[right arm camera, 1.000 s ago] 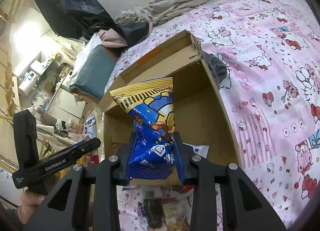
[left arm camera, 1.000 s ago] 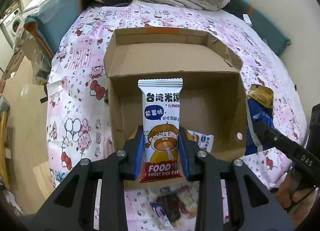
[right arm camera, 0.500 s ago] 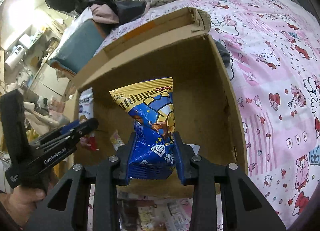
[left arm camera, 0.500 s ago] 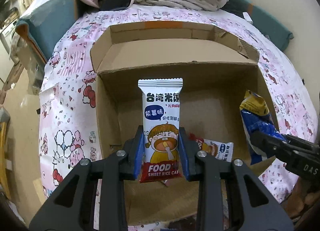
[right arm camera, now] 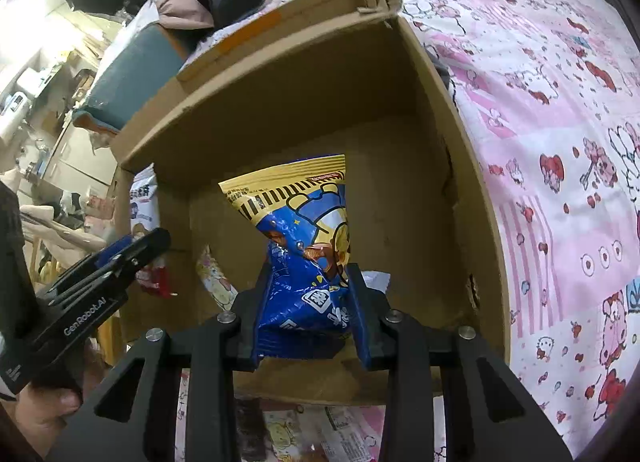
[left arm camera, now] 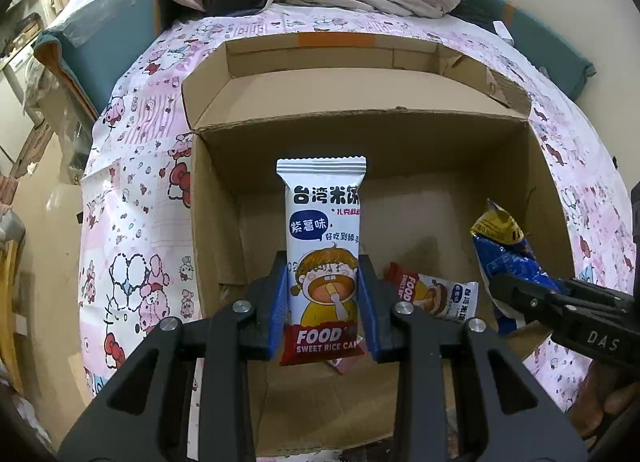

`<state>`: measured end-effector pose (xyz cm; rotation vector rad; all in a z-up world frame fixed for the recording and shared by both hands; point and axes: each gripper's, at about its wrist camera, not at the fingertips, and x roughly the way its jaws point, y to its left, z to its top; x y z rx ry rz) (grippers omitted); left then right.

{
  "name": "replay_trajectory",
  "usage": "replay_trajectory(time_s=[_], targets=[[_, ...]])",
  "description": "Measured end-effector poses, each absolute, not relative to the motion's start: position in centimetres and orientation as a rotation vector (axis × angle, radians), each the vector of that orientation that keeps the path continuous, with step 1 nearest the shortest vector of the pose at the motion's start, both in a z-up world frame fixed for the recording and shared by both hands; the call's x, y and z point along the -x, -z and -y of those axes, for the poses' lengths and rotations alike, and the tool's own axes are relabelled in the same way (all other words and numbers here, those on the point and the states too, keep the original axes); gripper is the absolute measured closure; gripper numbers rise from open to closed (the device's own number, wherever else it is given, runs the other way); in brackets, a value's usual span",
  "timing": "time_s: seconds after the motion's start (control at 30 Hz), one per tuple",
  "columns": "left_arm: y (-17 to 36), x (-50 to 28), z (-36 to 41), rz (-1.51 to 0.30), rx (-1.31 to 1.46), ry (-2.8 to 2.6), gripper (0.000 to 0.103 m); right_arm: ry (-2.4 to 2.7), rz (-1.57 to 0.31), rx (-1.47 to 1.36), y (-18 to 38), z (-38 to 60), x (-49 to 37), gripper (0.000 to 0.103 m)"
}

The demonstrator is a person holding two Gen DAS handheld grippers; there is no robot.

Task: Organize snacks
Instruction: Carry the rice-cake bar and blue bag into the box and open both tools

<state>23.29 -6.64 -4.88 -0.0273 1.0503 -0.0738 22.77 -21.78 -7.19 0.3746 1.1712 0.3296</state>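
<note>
Left wrist view: left gripper (left arm camera: 323,302) has its jaws clamped on a white rice cake packet (left arm camera: 322,246), held upright with the top seal at 12 o'clock and the red band at 6 o'clock between the pads. Behind it sits the open cardboard box (left arm camera: 216,198) on a pink cartoon-print bedspread (left arm camera: 132,190). Compared with a second ago the box fills far more of the frame and its floor now lies directly behind the packet, so the gripper has come down over the opening; since the half-second mark the framing barely shifts. A second rice cake packet (left arm camera: 436,294) already lies flat on the box floor at about 3 o'clock of the held one. At 4 o'clock the right gripper (left arm camera: 516,294) enters with a blue and yellow snack bag (left arm camera: 500,250), now inside the box line where earlier it hung outside the right wall. Right wrist view: right gripper (right arm camera: 308,302), jaws pinched on the crumpled lower half of the blue and yellow snack bag (right arm camera: 304,230), yellow top edge toward 12 o'clock. The box interior (right arm camera: 400,166) now surrounds the bag on three sides; a second ago only the near corner showed. The left gripper (right arm camera: 132,250) sits at 9 o'clock, its packet partly hidden by the box wall. Judgement: both snacks look lowered into drop position; releasing them into the box seems the remaining step.
</note>
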Motion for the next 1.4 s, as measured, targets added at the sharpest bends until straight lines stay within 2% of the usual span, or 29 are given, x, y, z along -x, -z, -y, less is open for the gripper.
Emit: replay_trajectory(time_s=[0.33,0.5,0.53,0.57,0.6,0.63,0.7,0.83,1.4], targets=[[4.6,-22.8,7.0,-1.030,-0.025,0.052,0.071,-0.331,-1.171,-0.345,7.2,21.2,-22.9,0.065],[4.3,-22.5,7.2,-1.016,-0.037,0.053,0.040,-0.351,-1.143,-0.373,6.8,21.4,-22.7,0.063],[4.2,-22.5,7.2,-1.015,-0.037,0.059,0.035,-0.350,-1.134,-0.375,6.6,21.5,-22.7,0.060],[4.0,-22.5,7.2,-1.015,-0.030,0.065,0.025,-0.351,-1.128,-0.383,6.6,21.6,-22.7,0.057],[4.0,-22.4,7.2,-1.013,-0.023,0.068,0.015,-0.357,-1.117,-0.401,6.4,21.7,-22.7,0.048],[3.9,-22.4,7.1,-1.011,-0.014,0.071,0.013,-0.360,-1.108,-0.406,6.3,21.8,-22.7,0.042],[3.7,-22.3,7.0,-1.005,-0.003,0.076,0.012,-0.352,-1.092,-0.389,6.0,21.8,-22.8,0.040],[3.3,-22.1,7.0,-1.001,0.000,0.081,0.012,-0.374,-1.060,-0.418,5.3,21.9,-22.5,0.023],[0.8,-18.6,5.2,-0.957,0.036,0.075,0.012,-0.363,-1.016,-0.374,2.1,22.3,-19.0,0.023]])
